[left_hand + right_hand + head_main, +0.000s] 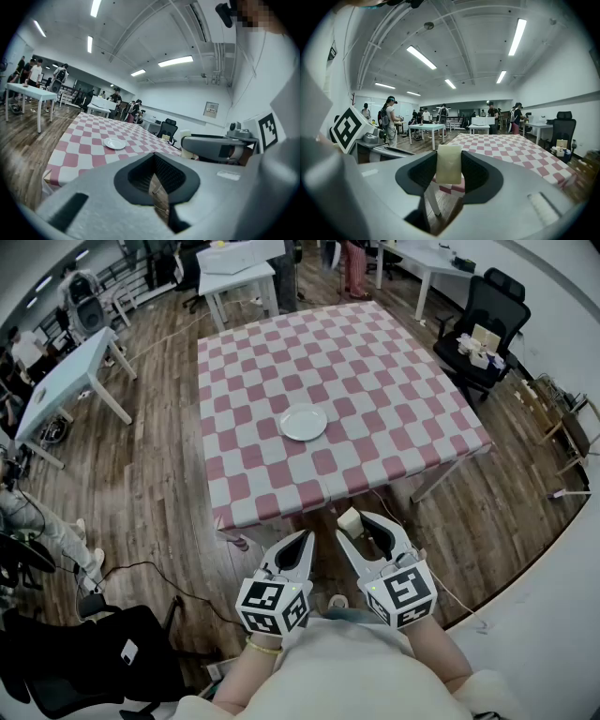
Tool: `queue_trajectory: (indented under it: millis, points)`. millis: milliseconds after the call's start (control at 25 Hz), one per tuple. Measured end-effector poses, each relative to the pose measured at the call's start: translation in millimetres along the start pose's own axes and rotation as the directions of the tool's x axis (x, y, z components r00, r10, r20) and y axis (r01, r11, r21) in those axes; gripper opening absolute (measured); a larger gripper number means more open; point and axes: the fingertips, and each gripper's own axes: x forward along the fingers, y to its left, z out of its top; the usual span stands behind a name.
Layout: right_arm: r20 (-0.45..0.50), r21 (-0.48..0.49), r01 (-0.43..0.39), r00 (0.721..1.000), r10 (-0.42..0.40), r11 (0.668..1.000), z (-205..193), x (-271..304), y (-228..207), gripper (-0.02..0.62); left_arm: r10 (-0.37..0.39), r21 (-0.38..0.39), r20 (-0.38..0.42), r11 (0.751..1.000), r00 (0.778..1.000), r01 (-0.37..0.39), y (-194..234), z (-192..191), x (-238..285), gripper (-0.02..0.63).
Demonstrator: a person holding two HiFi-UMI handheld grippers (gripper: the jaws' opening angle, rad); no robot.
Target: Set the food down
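A pale cream block of food (349, 520) (449, 164) sits pinched between the pads of my right gripper (362, 527) (449, 174), which is shut on it. It hangs over the wooden floor, just short of the near edge of the table with the red-and-white checked cloth (375, 362) (520, 150). A white plate (304, 422) (115, 144) with nothing on it lies near the middle of that table. My left gripper (302, 542) (157, 180) is beside the right one, jaws together and holding nothing.
A black office chair (487, 310) with small boxes on it stands at the table's far right corner. White desks (66, 381) (239, 277) are to the left and behind. Another black chair (103, 652) and floor cables (141, 568) lie near left. People stand far back.
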Motion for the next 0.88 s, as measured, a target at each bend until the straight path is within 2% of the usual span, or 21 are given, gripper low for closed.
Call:
queue_trajectory:
  millis: [160,440,880]
  points:
    - [0.023,0.011,0.008,1.0,-0.008,1.0,-2,-16,3,0.17,0.004,0.033,0.011,0.999,1.0,-0.005,-10,1,-4,0.0]
    - [0.035,0.02,-0.002,0.999,0.001,1.0,-7,-30,8,0.17,0.018,0.024,0.027,1.0,0.999,-0.019,-23,-8,-19,0.001]
    - [0.038,0.023,-0.026,0.999,0.025,0.999,-10,-34,2,0.17,0.018,0.028,0.023,0.999,1.0,-0.019,-28,-14,-11,0.0]
